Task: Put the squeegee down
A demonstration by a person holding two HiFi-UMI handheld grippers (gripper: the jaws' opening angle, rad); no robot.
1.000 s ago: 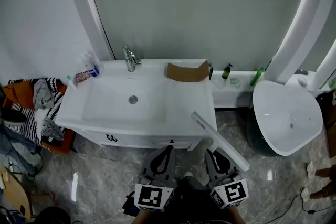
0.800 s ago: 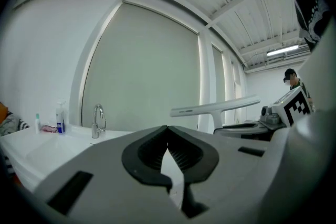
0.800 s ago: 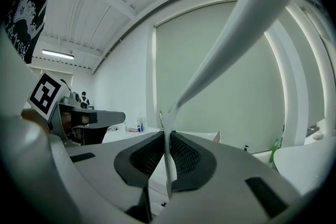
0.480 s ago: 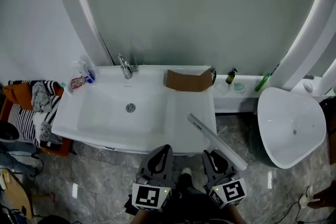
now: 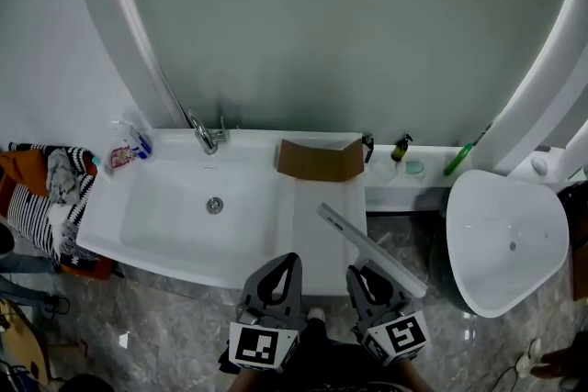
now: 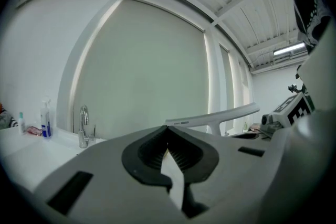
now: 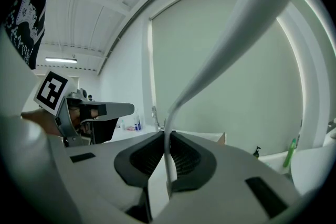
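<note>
Nearest us, the left hand-held gripper (image 5: 291, 260) has its jaws pressed together with nothing between them; it takes no part in the hold. Just beside it, the right hand-held gripper (image 5: 356, 272) is clamped narrowly on the thin white handle of the squeegee (image 5: 372, 250), and its own view shows the handle rising from between the pads and widening toward the blade (image 7: 226, 44). So the task is not yet done: the squeegee is in the grip and, as we judge it, off any surface.

From the right hand-held gripper the squeegee reaches up and forward. Its long blade lies slantwise, the far end above the flat right part of the white bench (image 5: 312, 243) and the near end past the bench's front right corner, above the marble floor. What is left, we think, is to carry it over the bench, lower it until it rests, and let the jaws part.

Farther on, the basin (image 5: 175, 216) takes up the bench's left side. A cardboard box (image 5: 319, 162) stands at the back, and the faucet (image 5: 204, 139) rises behind the basin.
</note>
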